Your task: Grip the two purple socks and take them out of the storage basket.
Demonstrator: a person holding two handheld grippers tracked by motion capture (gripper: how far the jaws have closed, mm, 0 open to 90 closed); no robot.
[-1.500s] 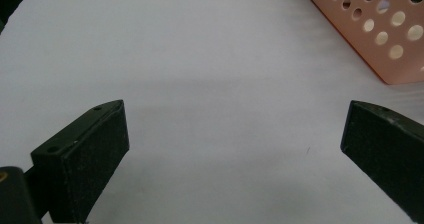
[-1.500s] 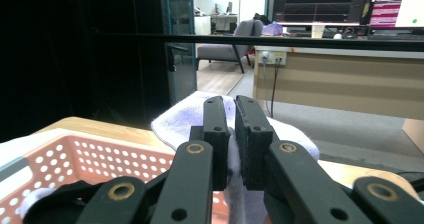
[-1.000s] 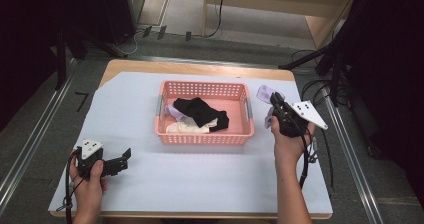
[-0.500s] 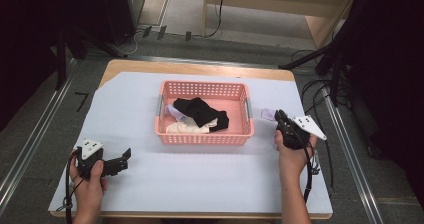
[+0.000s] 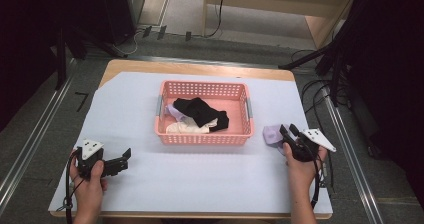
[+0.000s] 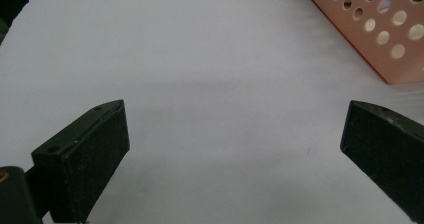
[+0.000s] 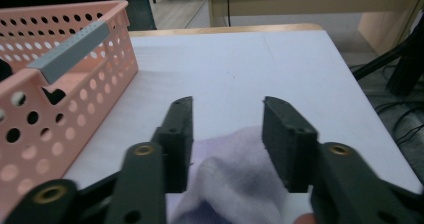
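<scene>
The right gripper is being held with its jaws parted around a lilac sock.

The sock is lying bunched on the white table cover, between the two black jaws, with a gap showing beside each pad, so nothing is being clamped. To this gripper's left a pink perforated basket is being seen, its grey handle on the near end wall, and black, white and lilac clothing is piled inside. The left gripper is being held low over bare cover, jaws spread wide with nothing between them, the basket's corner lying ahead to its right.
</scene>
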